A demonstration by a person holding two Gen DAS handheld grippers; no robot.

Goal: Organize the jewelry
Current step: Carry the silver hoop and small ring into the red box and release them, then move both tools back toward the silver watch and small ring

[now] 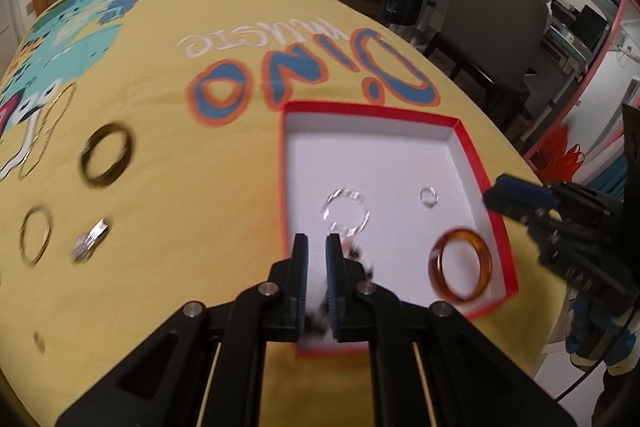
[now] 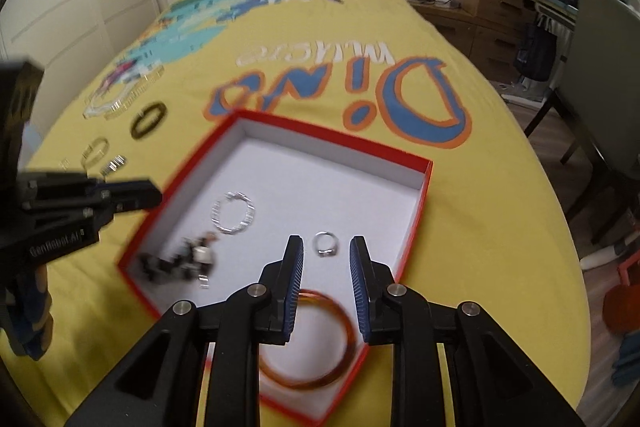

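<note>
Jewelry: amber bangle (image 2: 308, 339) in red box (image 2: 416, 223) on bedspread (image 2: 480, 187) | right gripper (image 2: 326, 259) parted, empty, above bangle | left gripper (image 1: 316, 247) nearly closed, empty | dark beaded piece (image 2: 176, 263) blurred, partly hidden | loose rings (image 1: 106, 155) outside, smeared.

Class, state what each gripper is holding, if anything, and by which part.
Nothing: the left gripper has nothing between its near-shut fingers; the right gripper stands open above the amber bangle.

Jewelry half sorted, seen from my side.
In the red box (image 2: 416, 183) lie an amber bangle (image 2: 320, 347), a clear bracelet (image 2: 234, 213), a small silver ring (image 2: 326, 245) and a dark beaded piece (image 2: 176, 261); a gold bangle (image 1: 106, 155) and thin hoops (image 1: 36, 235) lie flat on the bed.
</note>
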